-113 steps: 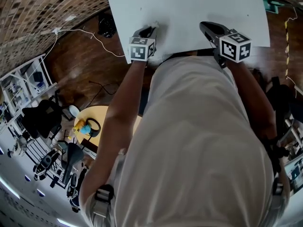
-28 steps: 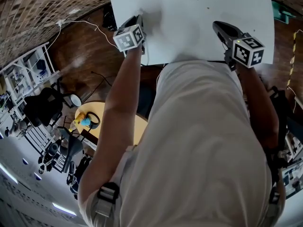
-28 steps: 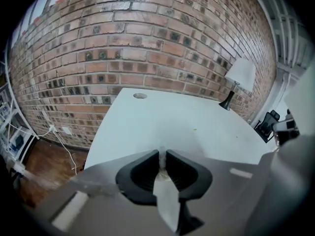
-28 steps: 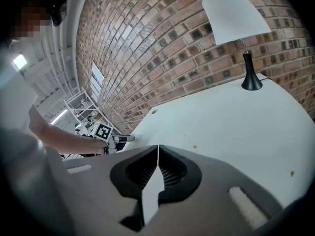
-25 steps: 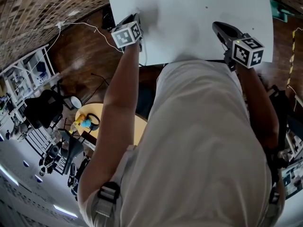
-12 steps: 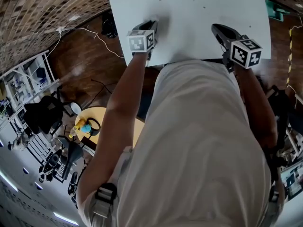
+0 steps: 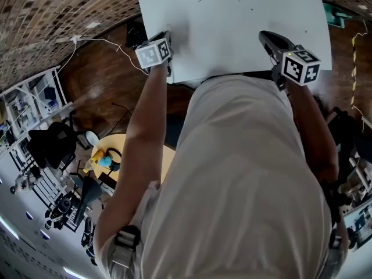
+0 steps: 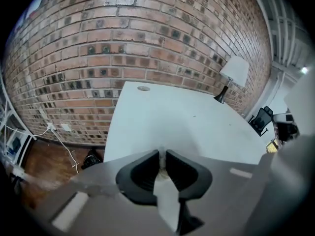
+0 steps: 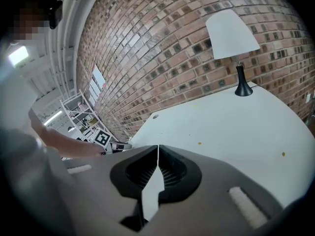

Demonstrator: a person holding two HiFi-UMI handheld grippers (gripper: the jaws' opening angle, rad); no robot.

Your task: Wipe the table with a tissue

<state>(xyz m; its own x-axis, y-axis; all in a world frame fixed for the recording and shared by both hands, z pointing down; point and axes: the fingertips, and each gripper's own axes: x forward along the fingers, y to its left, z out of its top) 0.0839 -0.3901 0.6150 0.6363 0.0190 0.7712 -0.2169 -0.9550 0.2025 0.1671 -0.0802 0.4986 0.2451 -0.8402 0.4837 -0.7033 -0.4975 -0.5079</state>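
Observation:
The white table (image 7: 232, 16) fills the top of the head view. My left gripper (image 7: 168, 38) rests at the table's near left corner, pointing steeply down. In the left gripper view its jaws (image 8: 162, 154) are shut on a small wad of white tissue (image 8: 160, 164), pinched in the narrow gap. Against the white top, the tissue cannot be made out in the head view. My right gripper (image 7: 265, 37) hovers over the near right part of the table. Its jaws (image 9: 158, 147) are shut with nothing between them.
A lamp (image 9: 231, 33) with a white shade and black base stands at the table's far end by the brick wall (image 8: 147, 38). Small specks (image 9: 199, 143) dot the tabletop. A cable, shelves and a yellow round stand (image 7: 113, 150) crowd the floor on the left.
The left gripper, still holding the tissue, swept right along the table's near edge and has come back left to the corner. The right gripper has hardly moved.

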